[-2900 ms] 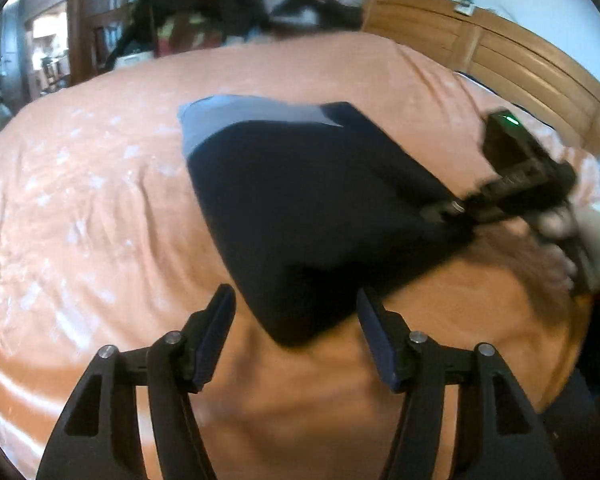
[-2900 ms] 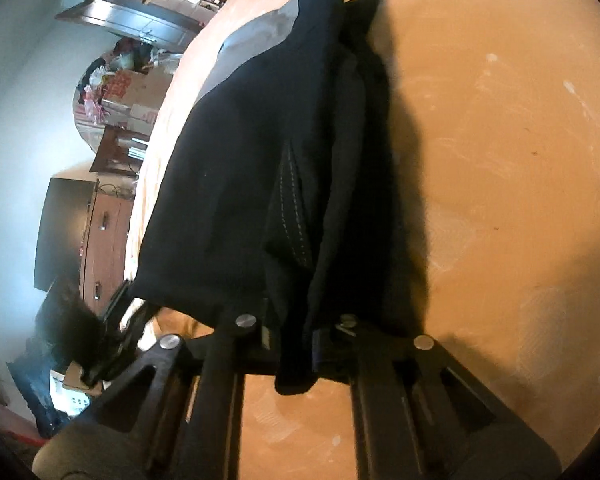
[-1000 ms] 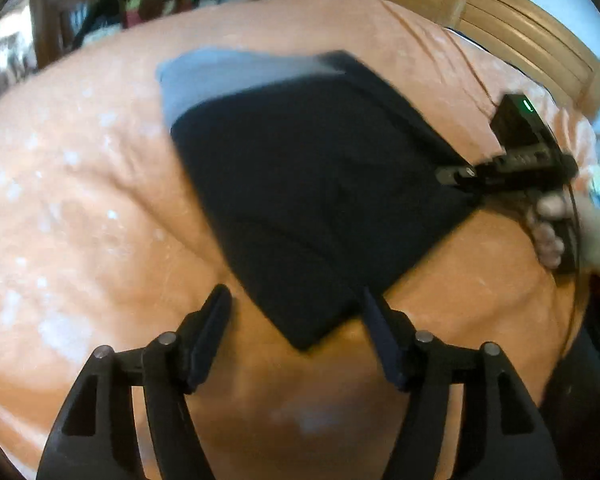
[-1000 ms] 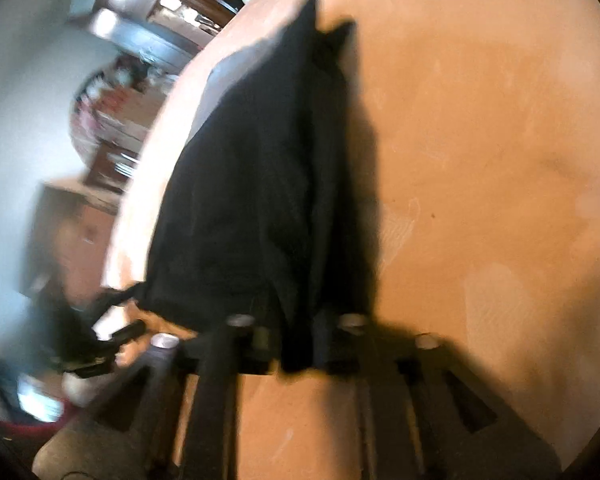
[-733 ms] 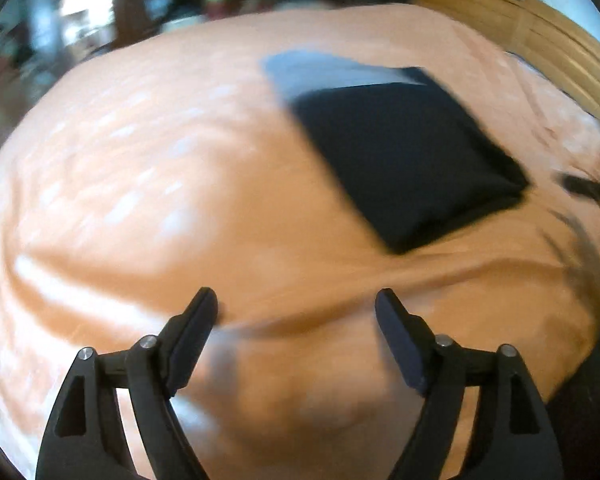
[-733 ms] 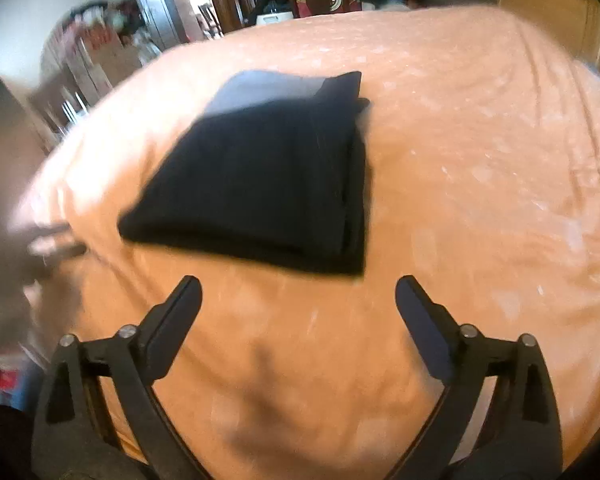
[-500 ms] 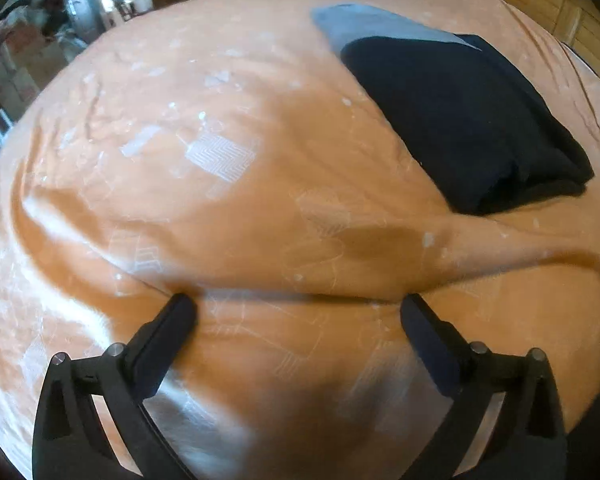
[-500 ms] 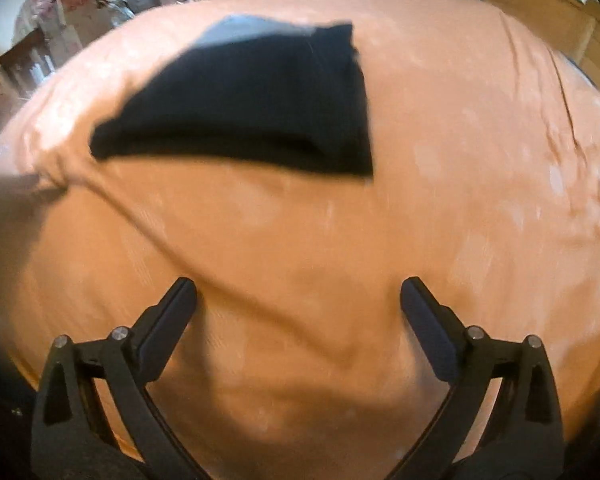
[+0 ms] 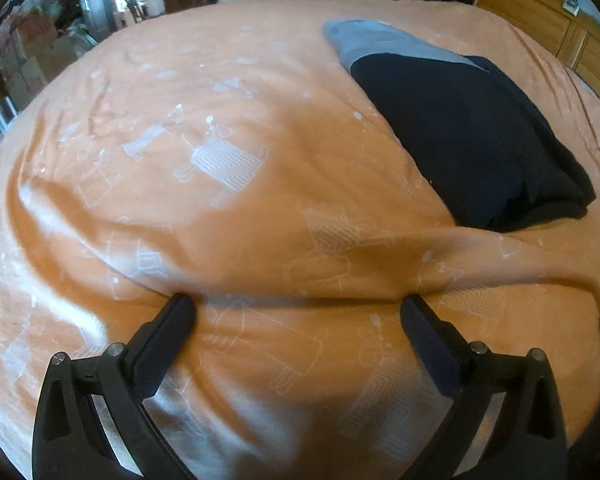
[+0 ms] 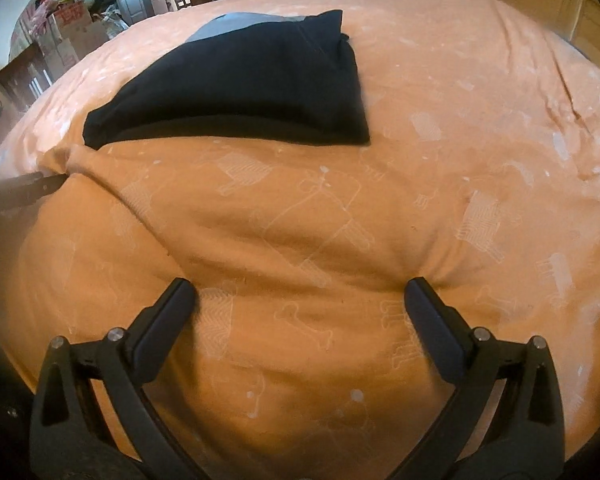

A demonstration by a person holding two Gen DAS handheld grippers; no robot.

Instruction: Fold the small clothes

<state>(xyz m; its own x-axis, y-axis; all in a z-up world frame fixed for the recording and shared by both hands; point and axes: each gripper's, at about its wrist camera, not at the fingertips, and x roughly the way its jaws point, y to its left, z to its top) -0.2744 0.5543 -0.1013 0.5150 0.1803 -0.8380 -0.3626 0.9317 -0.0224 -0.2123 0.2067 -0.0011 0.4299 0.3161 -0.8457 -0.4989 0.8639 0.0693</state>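
Left gripper (image 9: 296,308): jaws spread wide, holding nothing, tips resting at a raised ridge of the orange bedspread (image 9: 180,128). Right gripper (image 10: 300,292): likewise spread and empty, tips lying against a similar ridge. The folded dark garment (image 10: 252,80) is lying flat ahead of both tools, up and right of the left one, up and left of the right one, grey band on its far side. Judgement: the fold looks complete, so both tools are sitting clear of it, leaving it undisturbed.
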